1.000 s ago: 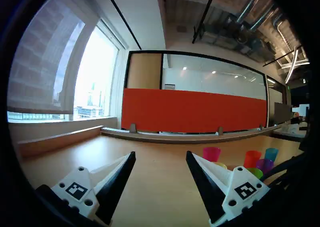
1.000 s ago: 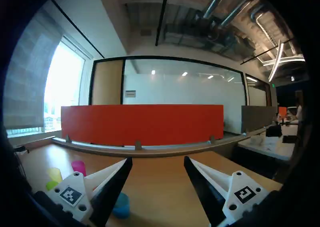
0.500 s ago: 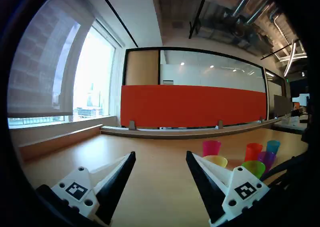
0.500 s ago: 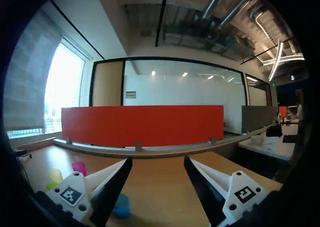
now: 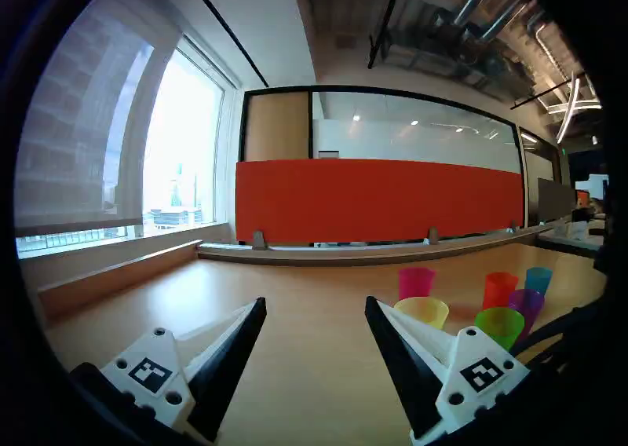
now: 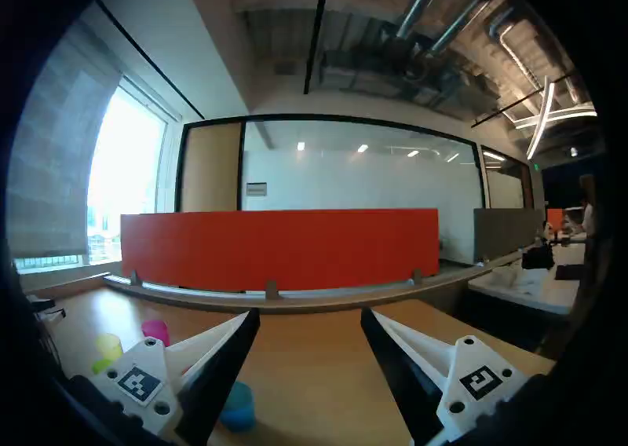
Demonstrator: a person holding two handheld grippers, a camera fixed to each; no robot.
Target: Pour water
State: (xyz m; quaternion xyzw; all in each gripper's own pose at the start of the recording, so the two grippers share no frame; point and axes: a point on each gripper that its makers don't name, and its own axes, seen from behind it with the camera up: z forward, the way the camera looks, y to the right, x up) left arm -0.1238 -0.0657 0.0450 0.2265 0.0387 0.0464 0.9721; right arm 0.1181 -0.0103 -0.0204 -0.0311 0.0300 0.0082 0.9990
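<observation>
Six coloured plastic cups [image 5: 422, 312] upright, clustered on wooden table [image 5: 314, 360].

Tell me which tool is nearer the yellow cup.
Left. The yellow cup sits just past a finger of the left tool; from the right tool it looks smaller, well off to the left.

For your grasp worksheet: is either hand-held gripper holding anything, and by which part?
Nothing is held. The left hand-held gripper and the right hand-held gripper are both open, with nothing between their jaws; the cups stand on the table.
</observation>
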